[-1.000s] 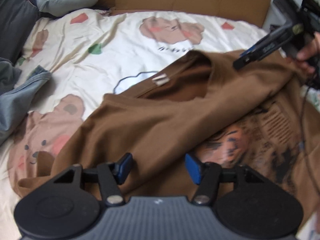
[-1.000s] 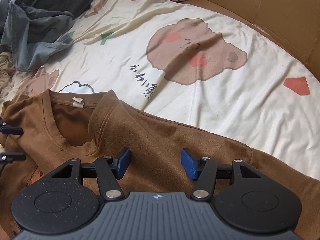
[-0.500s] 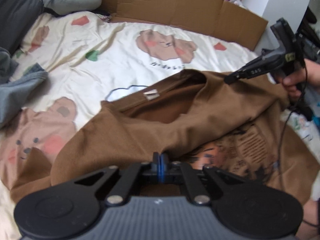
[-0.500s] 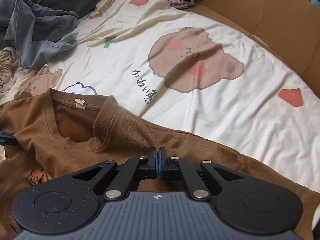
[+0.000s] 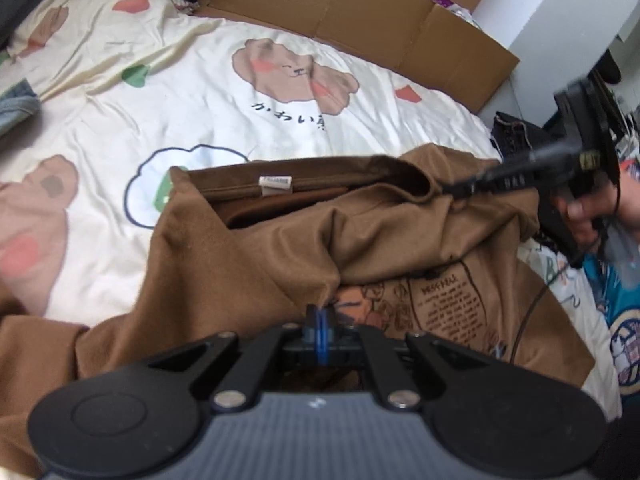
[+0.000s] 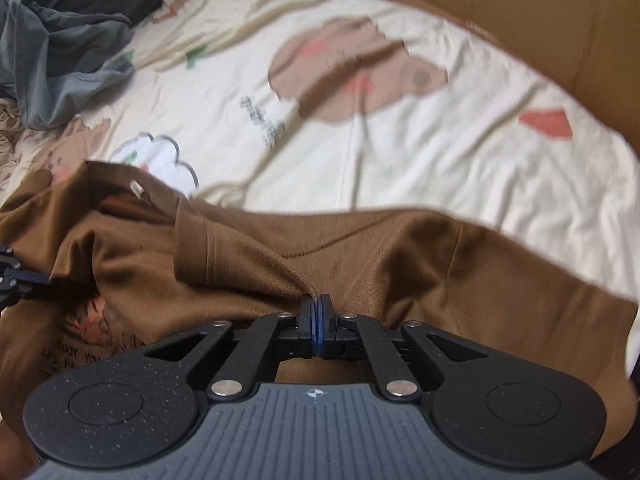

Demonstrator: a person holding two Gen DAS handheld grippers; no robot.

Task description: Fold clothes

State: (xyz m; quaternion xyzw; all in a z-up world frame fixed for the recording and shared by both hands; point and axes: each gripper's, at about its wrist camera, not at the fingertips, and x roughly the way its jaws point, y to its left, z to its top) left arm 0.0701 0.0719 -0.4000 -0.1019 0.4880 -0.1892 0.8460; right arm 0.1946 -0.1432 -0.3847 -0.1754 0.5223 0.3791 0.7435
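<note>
A brown T-shirt [image 5: 280,240] lies crumpled on the bear-print bed sheet [image 5: 160,100], collar and white label [image 5: 275,183] facing up, with a dark print [image 5: 440,300] showing underneath. My left gripper [image 5: 319,312] is shut on a pinched fold of the shirt's near shoulder. In the right wrist view the same shirt [image 6: 360,256] is bunched, and my right gripper [image 6: 317,304] is shut on its fabric. From the left wrist view the right gripper [image 5: 460,190] reaches in from the right, held by a hand [image 5: 592,208], its tips pinching the shirt's far shoulder.
Cardboard walls [image 5: 360,20] line the far edge of the bed. Grey clothes [image 6: 60,52] lie heaped at the left. Another printed garment [image 5: 616,312] lies at the right, beside the bed's edge. A white wall [image 5: 540,4] stands beyond the cardboard.
Both grippers, open a second ago, shut on the shirt. They have since lifted the fabric and pulled it toward me, bunching the shoulders; the collar is now stretched wide.
</note>
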